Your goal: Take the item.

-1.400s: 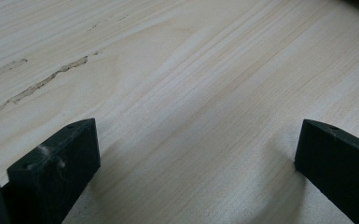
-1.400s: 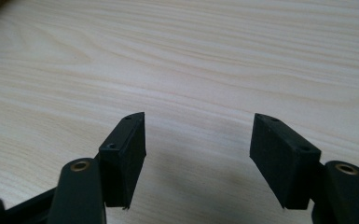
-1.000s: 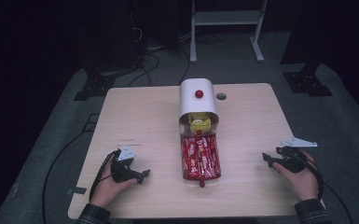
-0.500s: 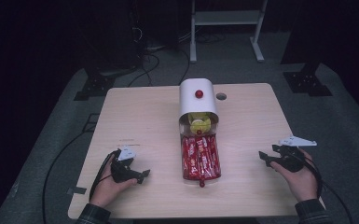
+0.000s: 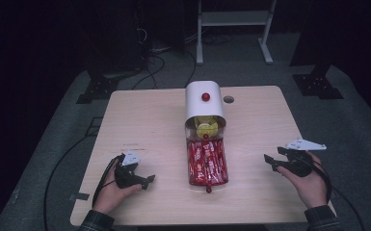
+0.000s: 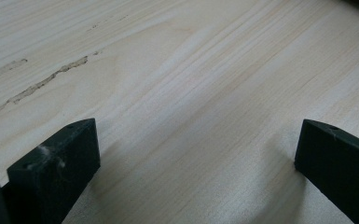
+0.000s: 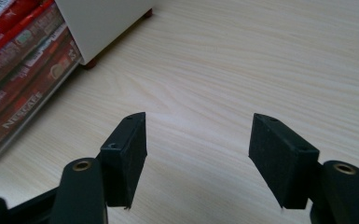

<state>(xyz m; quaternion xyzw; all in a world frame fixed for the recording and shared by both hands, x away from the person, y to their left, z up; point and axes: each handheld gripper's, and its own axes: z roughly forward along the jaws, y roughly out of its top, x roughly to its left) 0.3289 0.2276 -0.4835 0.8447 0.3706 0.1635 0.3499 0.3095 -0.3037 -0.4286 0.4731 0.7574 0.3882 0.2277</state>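
Sachet tray (image 5: 207, 163) — long axis toward the person, midway between left gripper (image 5: 142, 179) and right gripper (image 5: 275, 162); both released, empty.

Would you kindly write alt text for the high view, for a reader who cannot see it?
A white dispenser stands mid-table with its clear drawer of red sachets pulled out toward the person. An open left claw and an open right claw, each held in a hand, rest apart on the wooden table either side.

The left hand (image 5: 110, 192) at lower left holds the left gripper (image 5: 147, 181) low, jaws spread wide. At lower right, the right hand (image 5: 312, 185) holds the right gripper (image 5: 272, 163), jaws parted.
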